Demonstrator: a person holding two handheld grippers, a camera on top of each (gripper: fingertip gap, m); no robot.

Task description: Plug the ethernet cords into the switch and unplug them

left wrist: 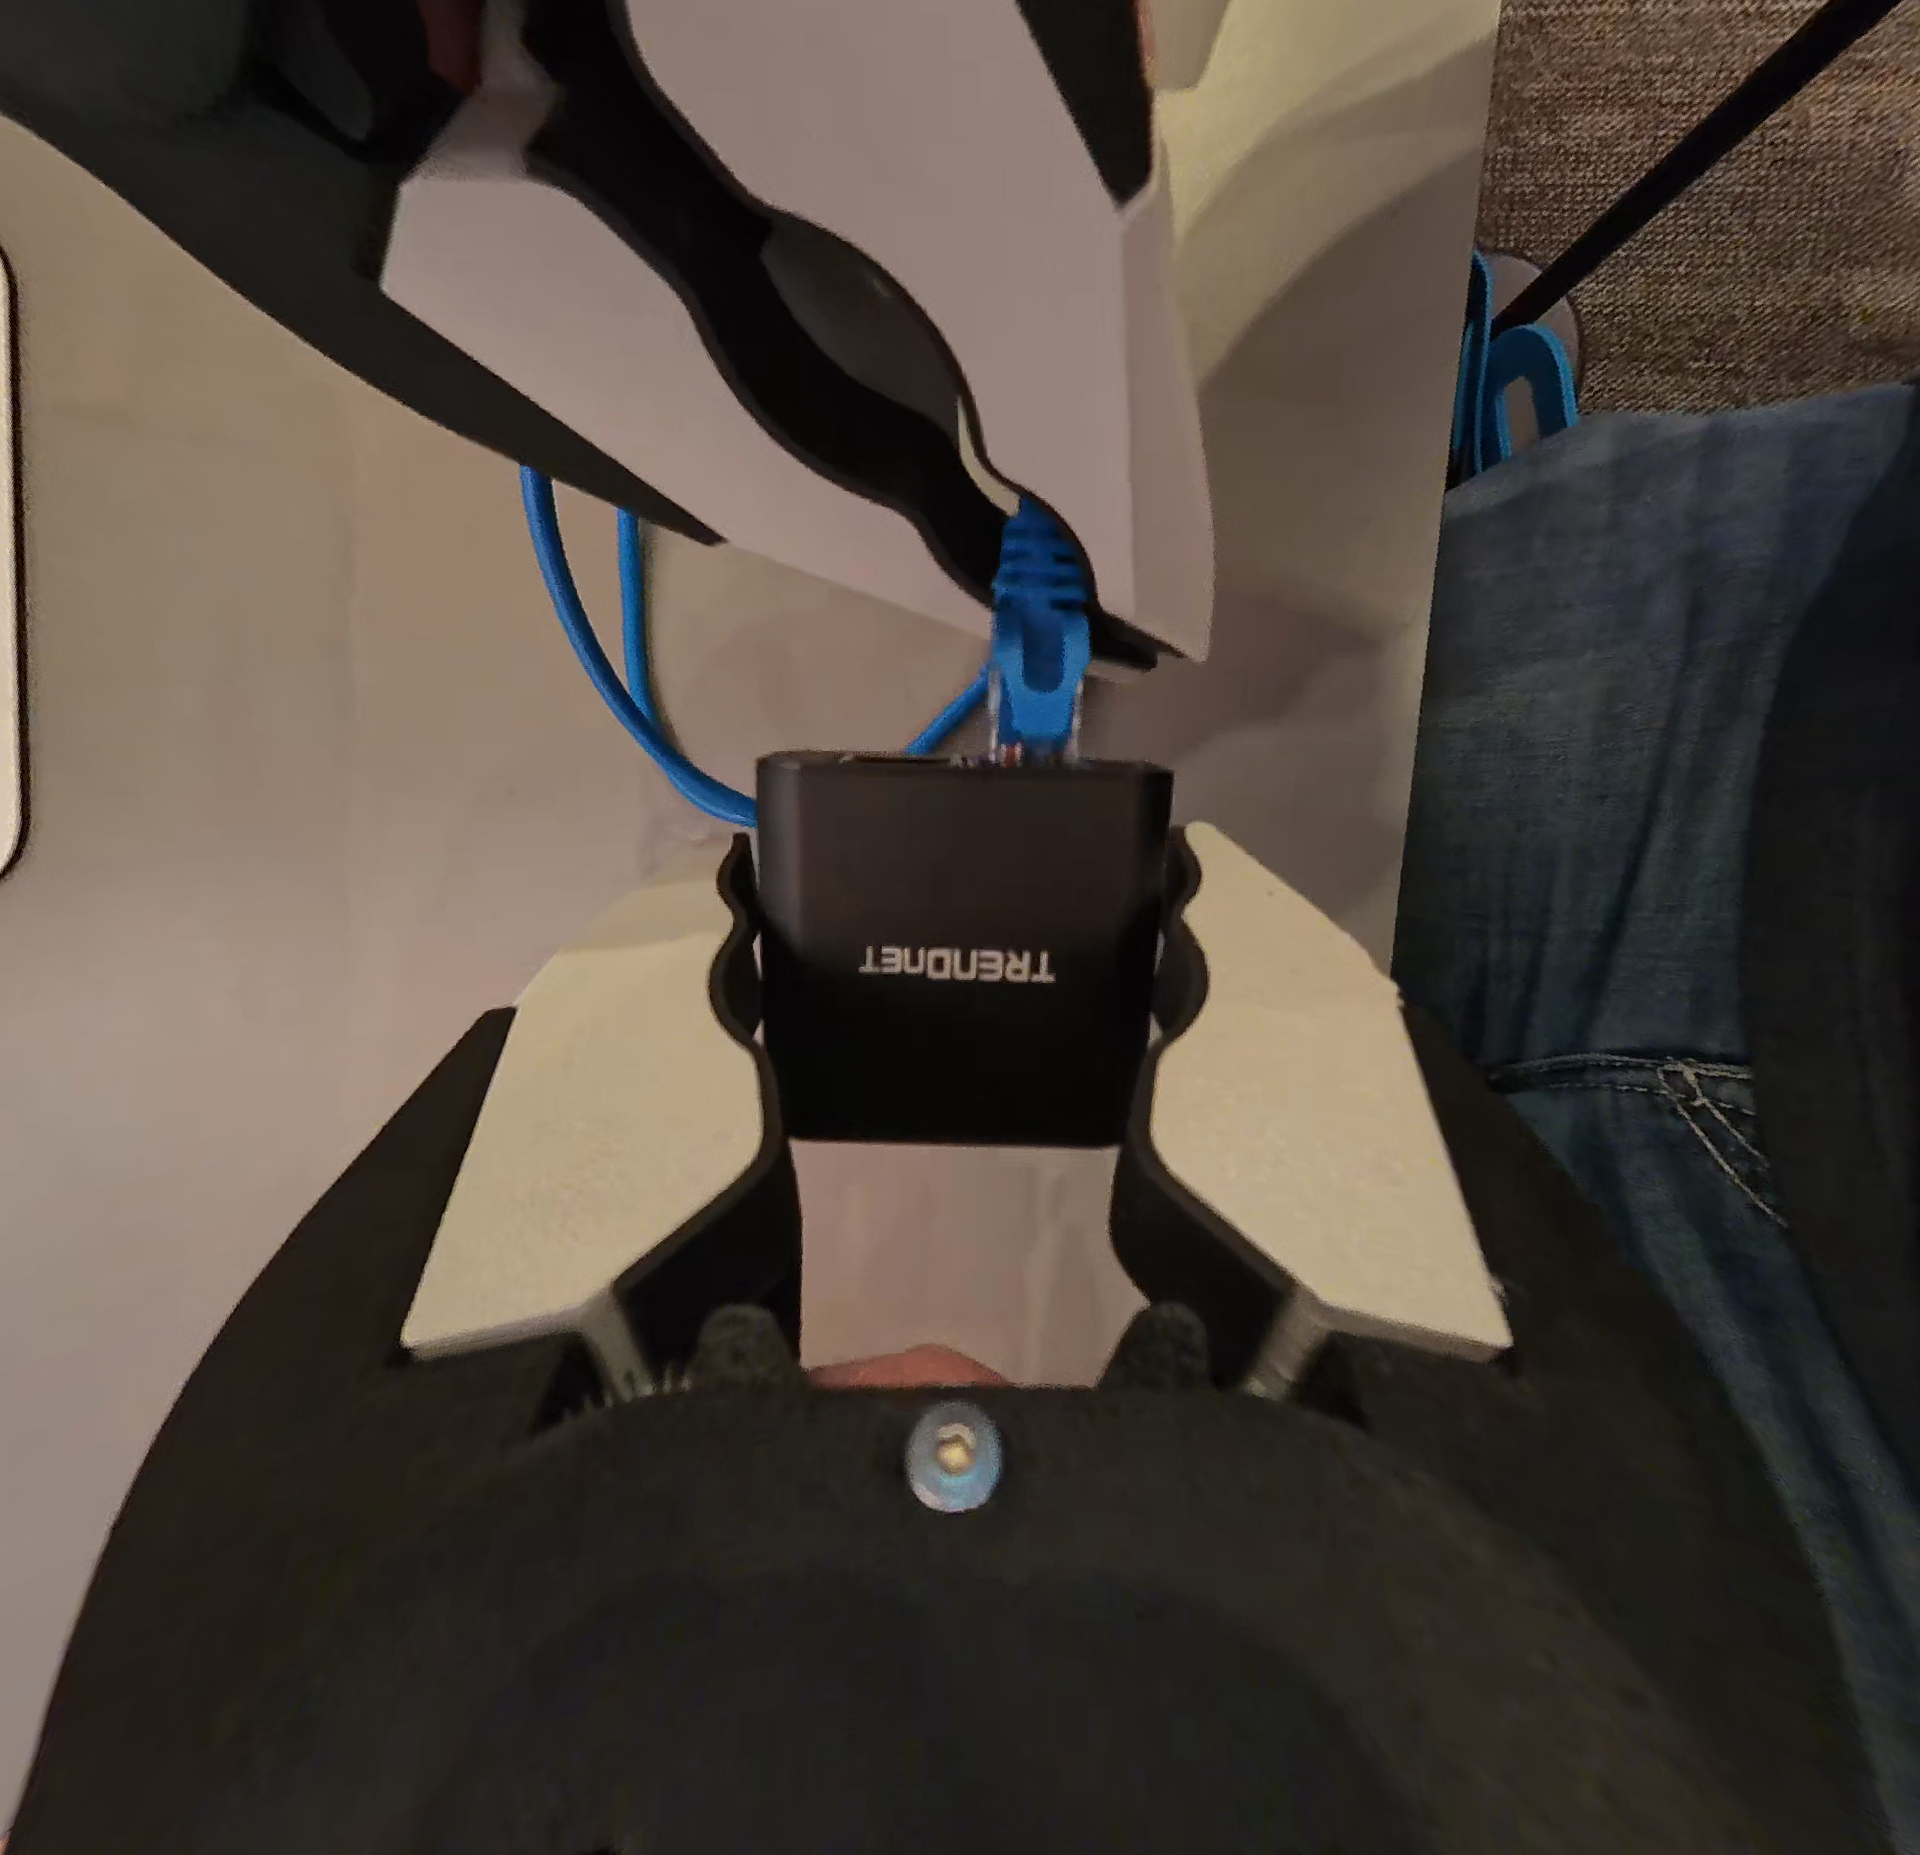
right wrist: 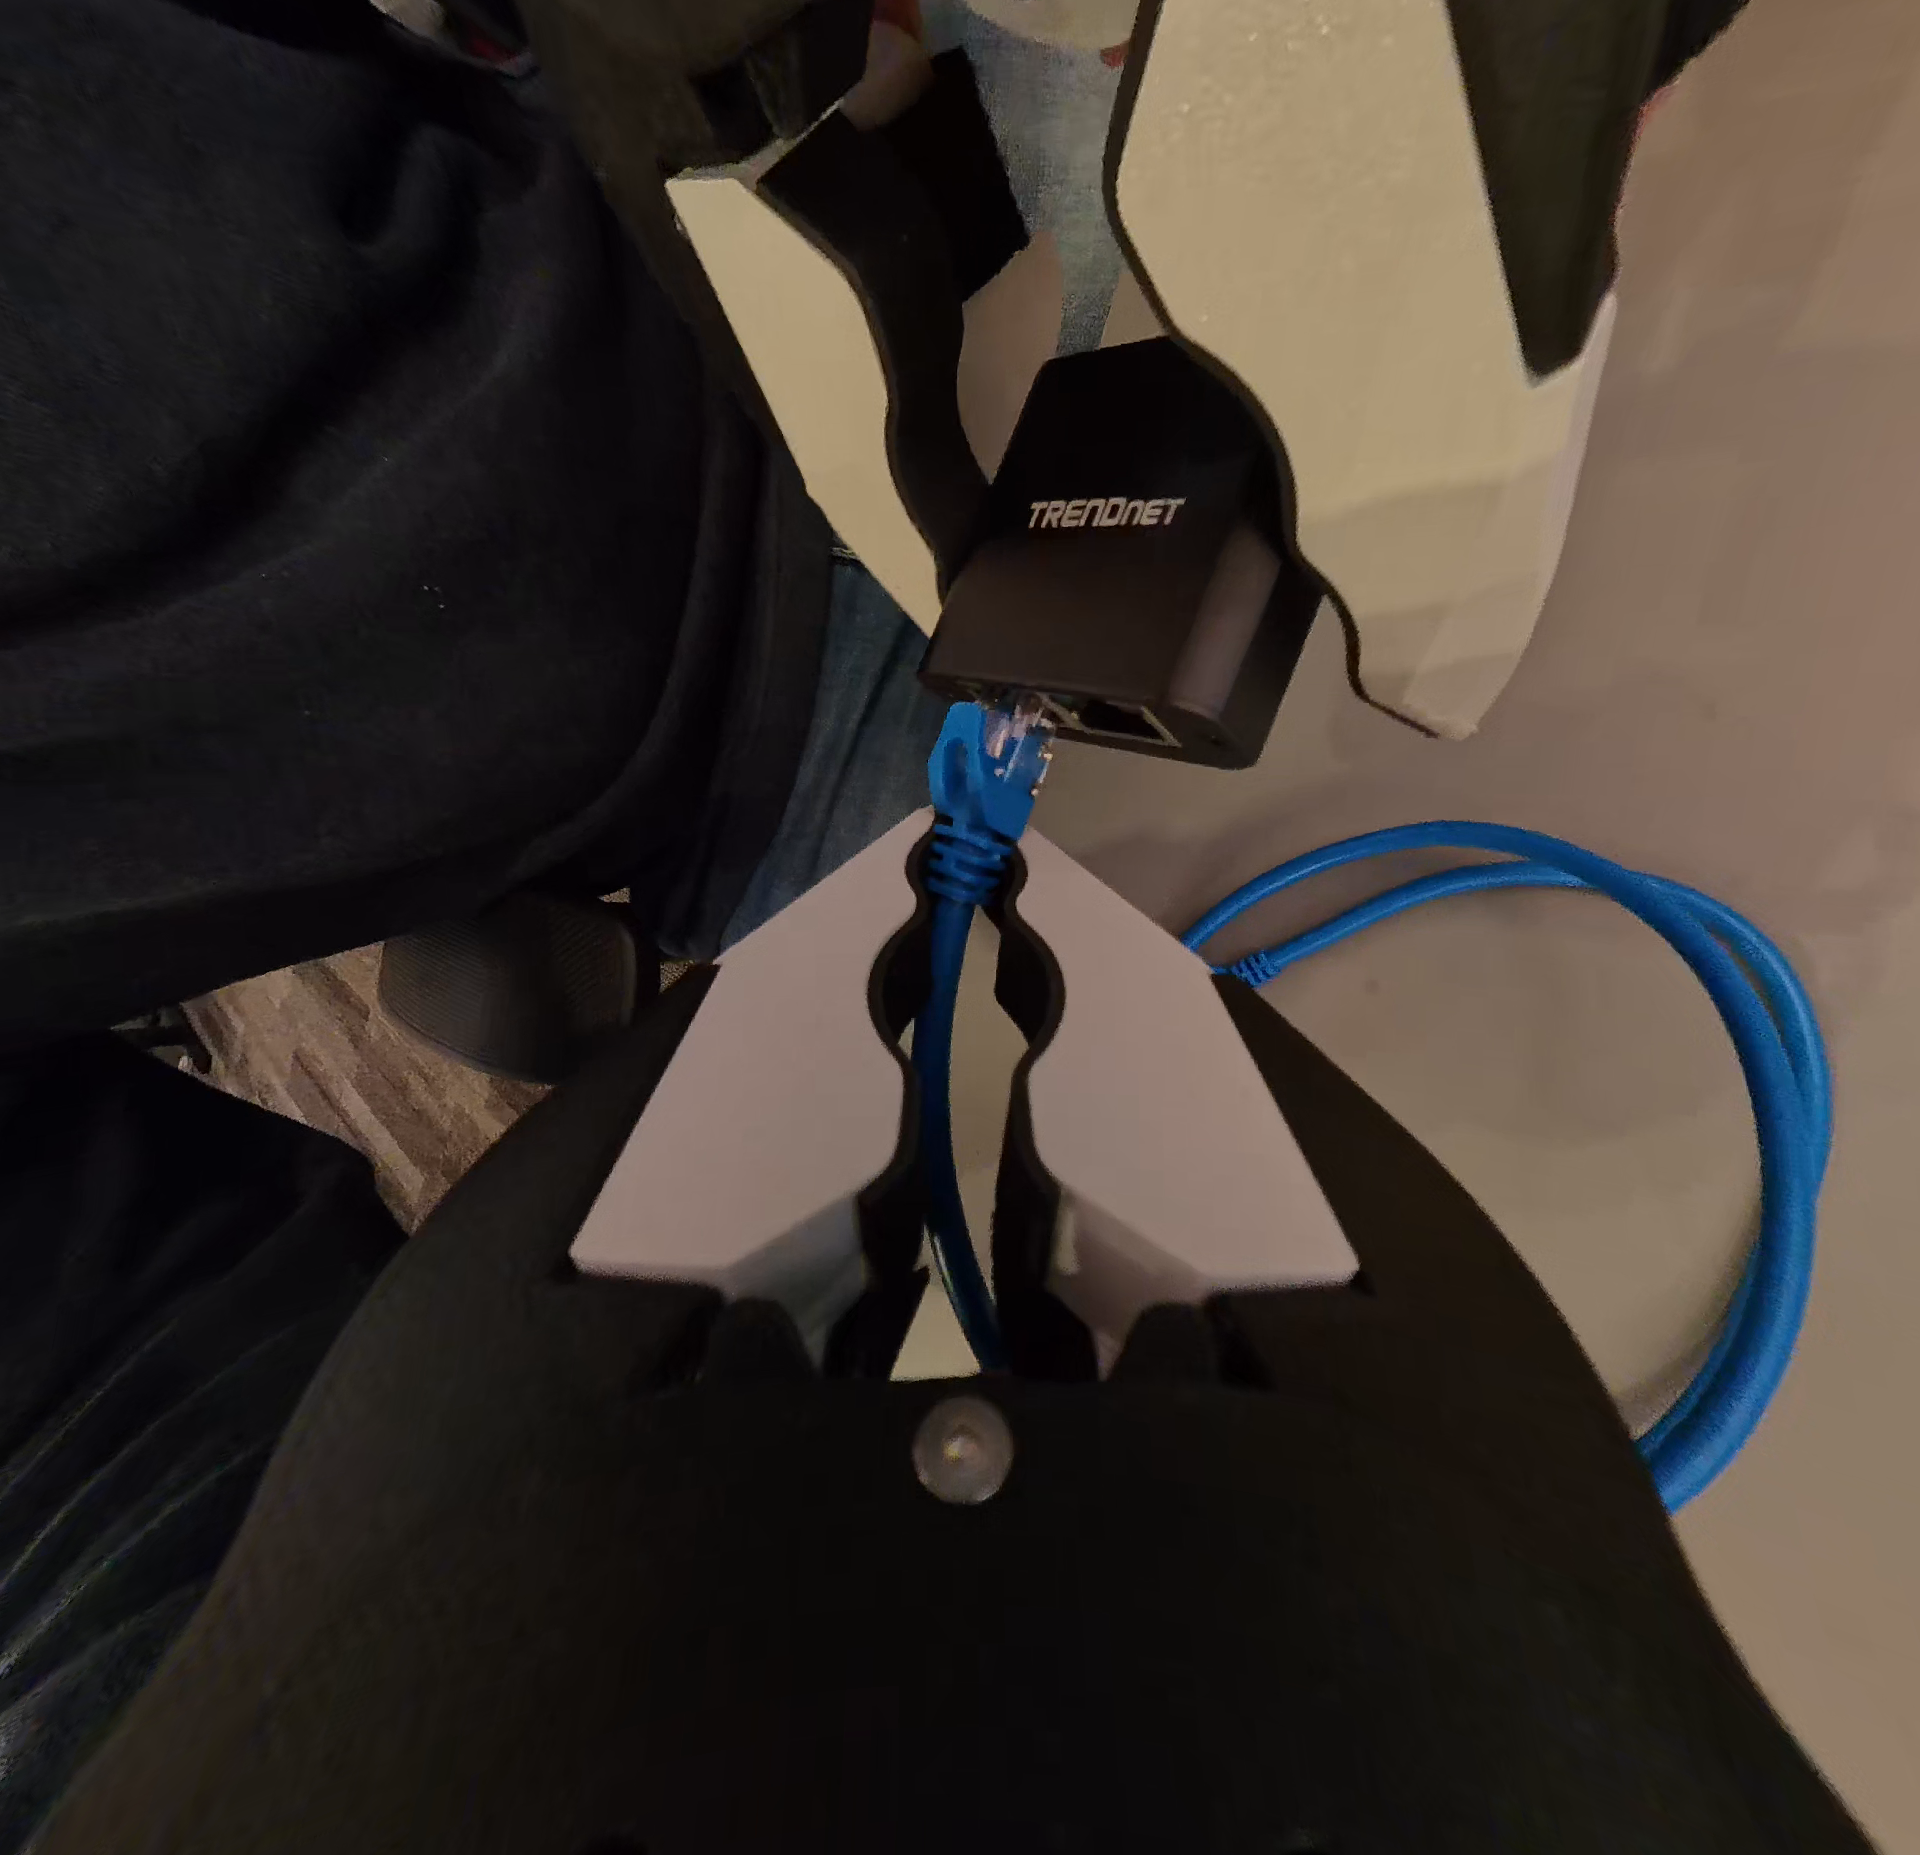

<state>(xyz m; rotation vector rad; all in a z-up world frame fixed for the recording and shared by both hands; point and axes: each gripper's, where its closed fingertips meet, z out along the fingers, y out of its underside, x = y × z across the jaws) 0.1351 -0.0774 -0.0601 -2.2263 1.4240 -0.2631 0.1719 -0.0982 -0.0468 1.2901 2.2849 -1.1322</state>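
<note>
My left gripper (left wrist: 961,855) is shut on a small black switch (left wrist: 961,932), holding it by its two sides above the table. The switch also shows in the right wrist view (right wrist: 1122,569), with its port face towards me. My right gripper (right wrist: 961,849) is shut on the strain relief of a blue ethernet cord (right wrist: 951,1026), just behind its plug (right wrist: 1003,761). The clear plug tip sits at the mouth of the left port; the port beside it is empty. In the left wrist view the plug (left wrist: 1034,662) meets the switch's far edge, held by the right gripper (left wrist: 1039,569).
The rest of the blue cord lies in a loose coil (right wrist: 1745,1078) on the pale table (right wrist: 1455,974). More blue cord (left wrist: 1512,392) hangs at the table's far edge. A person's dark sleeve (right wrist: 312,455) and jeans (left wrist: 1662,766) are close by.
</note>
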